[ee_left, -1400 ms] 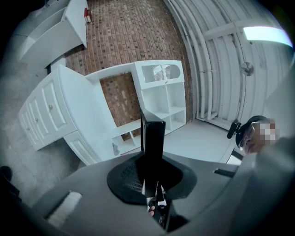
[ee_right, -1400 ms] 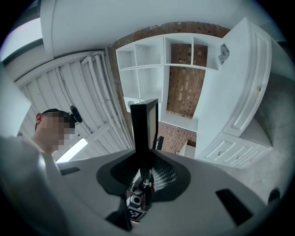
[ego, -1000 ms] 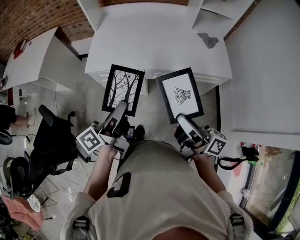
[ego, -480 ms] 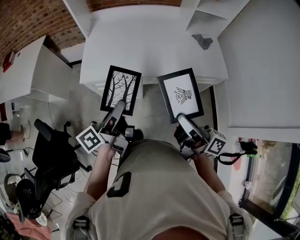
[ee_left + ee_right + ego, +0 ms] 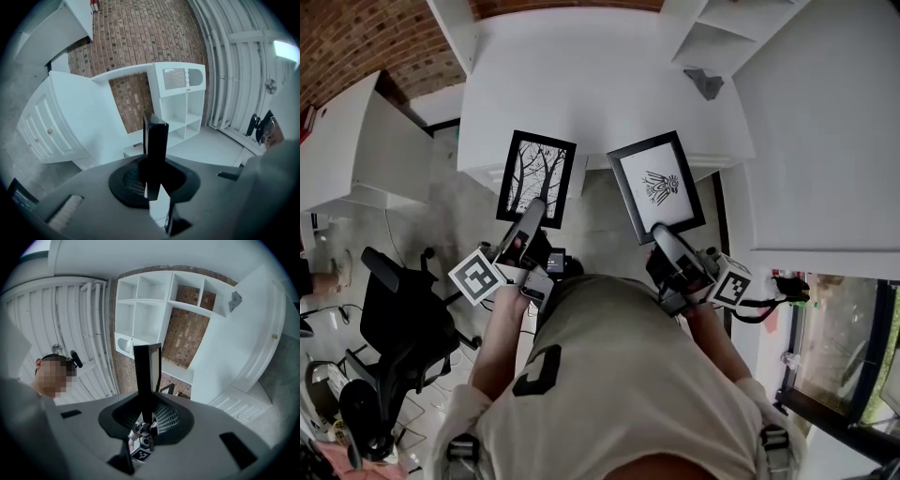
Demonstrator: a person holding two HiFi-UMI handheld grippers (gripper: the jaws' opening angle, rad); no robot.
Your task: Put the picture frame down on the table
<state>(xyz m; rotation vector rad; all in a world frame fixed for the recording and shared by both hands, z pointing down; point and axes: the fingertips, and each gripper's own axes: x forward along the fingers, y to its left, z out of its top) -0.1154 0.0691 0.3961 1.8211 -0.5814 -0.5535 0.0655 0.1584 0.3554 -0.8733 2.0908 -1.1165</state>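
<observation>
Short of the worktop (image 5: 591, 84), left tool (image 5: 534, 214) clamps tree frame (image 5: 536, 176), right tool (image 5: 662, 236) clamps bird frame (image 5: 656, 183). Likely carrying; next, advance and lay both flat.

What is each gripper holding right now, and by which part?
The left gripper is shut on the tree picture frame at its bottom edge. The right gripper is shut on the winged-drawing picture frame, also at its bottom edge.
</observation>
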